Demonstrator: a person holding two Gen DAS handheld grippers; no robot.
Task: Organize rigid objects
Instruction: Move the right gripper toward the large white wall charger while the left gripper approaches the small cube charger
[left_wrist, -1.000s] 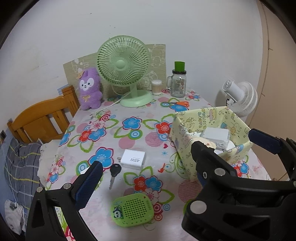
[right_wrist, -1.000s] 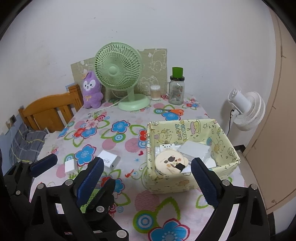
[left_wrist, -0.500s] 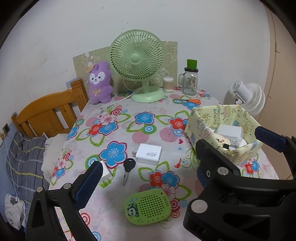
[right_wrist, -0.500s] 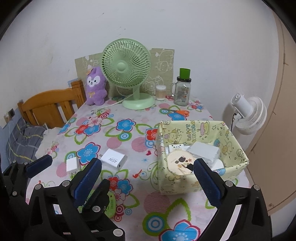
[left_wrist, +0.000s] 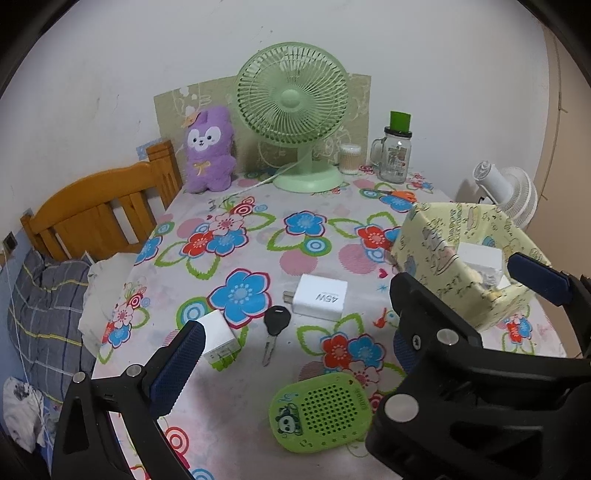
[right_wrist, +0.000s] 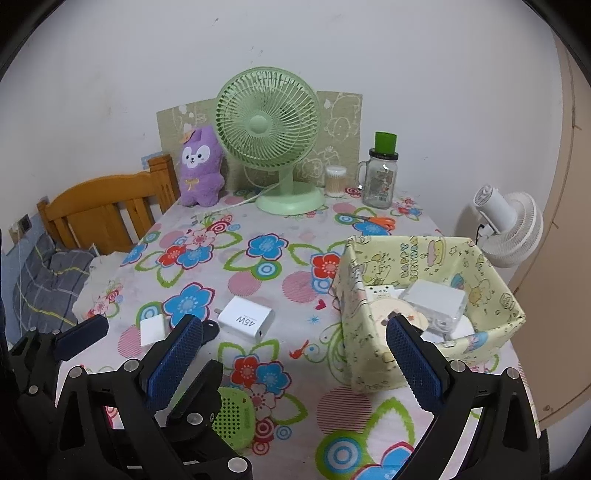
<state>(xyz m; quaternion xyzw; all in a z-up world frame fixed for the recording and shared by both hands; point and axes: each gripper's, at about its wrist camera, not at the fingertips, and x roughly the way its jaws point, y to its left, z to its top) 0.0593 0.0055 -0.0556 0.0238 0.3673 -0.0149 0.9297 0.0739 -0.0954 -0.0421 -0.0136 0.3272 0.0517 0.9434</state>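
Observation:
A white 45W charger (left_wrist: 320, 296) (right_wrist: 246, 318), a black car key (left_wrist: 274, 328), a small white plug adapter (left_wrist: 218, 339) (right_wrist: 151, 329) and a green perforated speaker (left_wrist: 320, 411) (right_wrist: 235, 419) lie on the flowered tablecloth. A yellow cartoon-print box (right_wrist: 424, 310) (left_wrist: 458, 258) at the right holds white chargers and a round item. My left gripper (left_wrist: 291, 365) is open and empty above the key and speaker. My right gripper (right_wrist: 291, 362) is open and empty, between the charger and the box.
At the table's back stand a green desk fan (right_wrist: 273, 140), a purple plush (right_wrist: 199, 166), a cotton-swab jar (right_wrist: 335, 181), a glass mug jar (right_wrist: 380, 181) and orange scissors (right_wrist: 375, 220). A wooden bed frame (right_wrist: 103, 206) is left, a white fan (right_wrist: 506, 225) right.
Both grippers have drawn back and shifted left. The table objects now sit further right in the left wrist view. Nothing on the table moved; both stay open.

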